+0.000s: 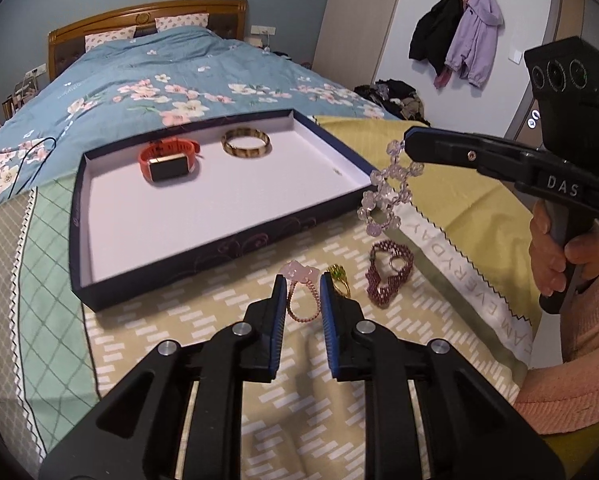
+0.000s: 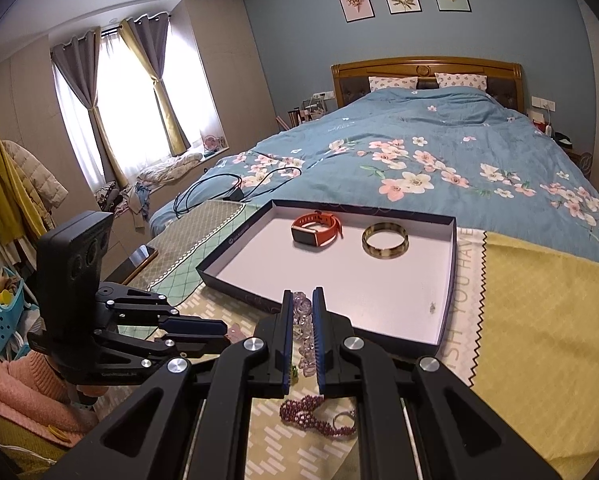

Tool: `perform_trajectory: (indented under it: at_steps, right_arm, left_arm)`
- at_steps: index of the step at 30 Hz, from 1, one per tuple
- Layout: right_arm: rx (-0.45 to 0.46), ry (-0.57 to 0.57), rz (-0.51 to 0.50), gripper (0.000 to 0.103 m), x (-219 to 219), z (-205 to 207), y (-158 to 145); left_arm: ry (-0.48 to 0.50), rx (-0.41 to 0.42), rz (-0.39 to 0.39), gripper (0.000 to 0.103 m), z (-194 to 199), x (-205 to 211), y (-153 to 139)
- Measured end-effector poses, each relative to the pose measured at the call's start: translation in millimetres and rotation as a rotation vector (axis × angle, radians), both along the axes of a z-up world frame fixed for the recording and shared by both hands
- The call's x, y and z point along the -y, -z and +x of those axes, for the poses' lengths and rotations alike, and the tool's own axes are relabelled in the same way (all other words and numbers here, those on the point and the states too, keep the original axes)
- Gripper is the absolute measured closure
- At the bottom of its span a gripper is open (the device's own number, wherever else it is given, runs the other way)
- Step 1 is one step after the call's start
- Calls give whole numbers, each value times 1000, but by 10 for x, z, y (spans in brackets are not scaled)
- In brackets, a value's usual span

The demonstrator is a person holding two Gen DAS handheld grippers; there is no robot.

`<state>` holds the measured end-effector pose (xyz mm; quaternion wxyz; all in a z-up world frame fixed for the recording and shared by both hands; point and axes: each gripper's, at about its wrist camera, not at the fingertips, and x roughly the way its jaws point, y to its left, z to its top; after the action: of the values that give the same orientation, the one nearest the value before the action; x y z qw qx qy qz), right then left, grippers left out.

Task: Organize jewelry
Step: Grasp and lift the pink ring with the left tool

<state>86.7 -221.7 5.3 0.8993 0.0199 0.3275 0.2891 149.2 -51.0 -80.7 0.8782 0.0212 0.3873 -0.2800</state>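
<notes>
A dark blue tray (image 1: 215, 248) with a white floor lies on the bed and holds an orange smartwatch (image 1: 165, 160) and a gold bangle (image 1: 246, 143). My right gripper (image 1: 407, 146) is shut on a clear pale-purple bead bracelet (image 1: 387, 192) that hangs just off the tray's right rim; it also shows between the fingers in the right wrist view (image 2: 302, 320). My left gripper (image 1: 302, 292) is open, low over a pink bead bracelet (image 1: 303, 296). A green-stone gold ring (image 1: 338, 278) and a maroon bead bracelet (image 1: 388, 272) lie to its right.
The jewelry lies on patterned cloths (image 1: 187, 352) over a blue floral duvet (image 1: 203, 80). Black cables (image 2: 235, 188) lie on the bed's left side. A yellow cloth (image 2: 539, 320) is right of the tray (image 2: 449, 280).
</notes>
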Motion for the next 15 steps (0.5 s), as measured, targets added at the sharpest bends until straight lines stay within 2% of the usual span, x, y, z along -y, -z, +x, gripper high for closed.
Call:
perform_trajectory:
  at_steps: [15]
  right_arm:
    - [21,4,13,95,-60,238,-106]
  left_arm:
    - [-59,62,-15,87,137,-227,-258]
